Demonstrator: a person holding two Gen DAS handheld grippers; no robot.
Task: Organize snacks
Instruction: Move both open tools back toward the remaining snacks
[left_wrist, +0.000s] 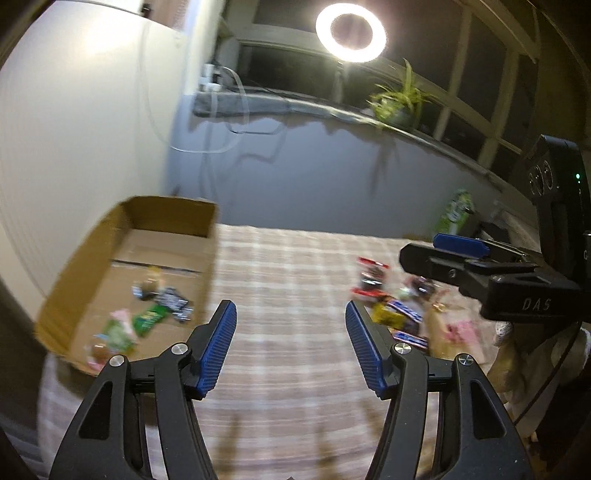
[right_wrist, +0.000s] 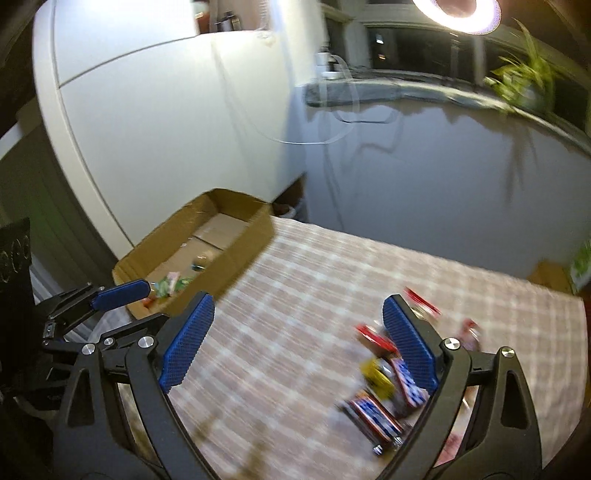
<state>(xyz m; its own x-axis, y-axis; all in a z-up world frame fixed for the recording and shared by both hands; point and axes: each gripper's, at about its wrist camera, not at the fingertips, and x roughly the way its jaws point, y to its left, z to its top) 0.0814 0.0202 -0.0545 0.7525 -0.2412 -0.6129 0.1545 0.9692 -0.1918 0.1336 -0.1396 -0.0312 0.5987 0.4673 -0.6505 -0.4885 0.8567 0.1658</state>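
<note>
An open cardboard box (left_wrist: 92, 254) stands at the table's left and holds several snack packets (left_wrist: 147, 314); it also shows in the right wrist view (right_wrist: 236, 254). A loose pile of snack bars and packets (left_wrist: 391, 310) lies on the right side of the checked tablecloth (left_wrist: 288, 280). In the right wrist view the pile (right_wrist: 384, 391) lies under my right finger. My left gripper (left_wrist: 291, 314) is open and empty above the cloth between box and pile. My right gripper (right_wrist: 299, 310) is open and empty, hovering over the pile. Both views are motion-blurred.
A white cabinet (left_wrist: 74, 110) stands behind the box. A ring light (left_wrist: 351, 33) and a potted plant (left_wrist: 399, 99) sit on the far ledge. A green packet (left_wrist: 456, 210) stands at the table's far right. The right gripper's body (left_wrist: 517, 273) shows at right.
</note>
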